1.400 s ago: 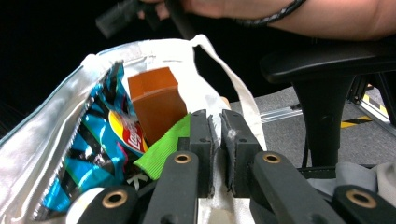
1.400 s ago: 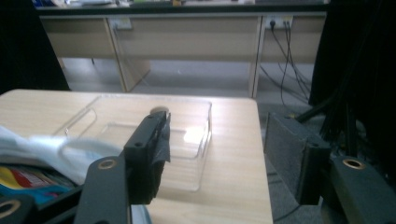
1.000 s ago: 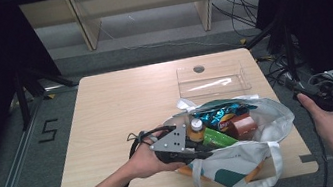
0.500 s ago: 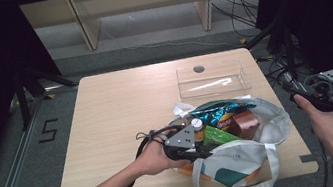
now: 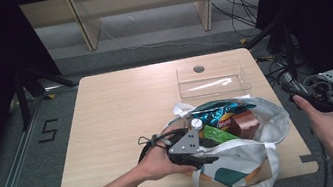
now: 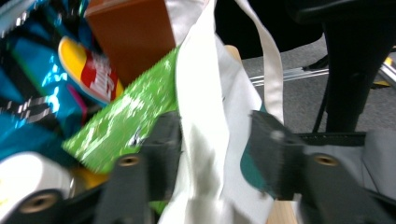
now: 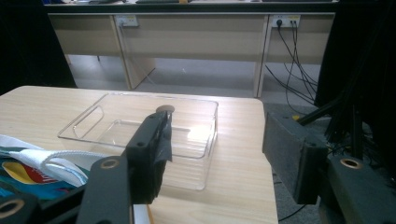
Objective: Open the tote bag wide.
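Observation:
A white tote bag point(image 5: 245, 156) lies open on the table's near right, stuffed with snacks: a blue crisp bag point(image 5: 218, 113), a green packet point(image 5: 219, 133), a brown box point(image 5: 246, 122) and a white-capped bottle point(image 5: 195, 124). My left gripper point(image 5: 210, 150) is at the bag's near rim. Its jaws have just been opening, and in the left gripper view point(image 6: 215, 149) they stand apart with the bag's white fabric point(image 6: 205, 116) loose between them, beside the green packet point(image 6: 126, 121). My right gripper point(image 5: 300, 88) is held off the table's right edge, open point(image 7: 219, 140) with nothing between its fingers.
A clear plastic tray point(image 5: 212, 79) sits empty at the table's far right, ahead of the right gripper point(image 7: 140, 135). The wooden table point(image 5: 121, 110) is bare on its left half. Shelving and cables stand beyond the far edge.
My left gripper has shifted a little to the right, onto the bag's near rim. The right hand has kept still.

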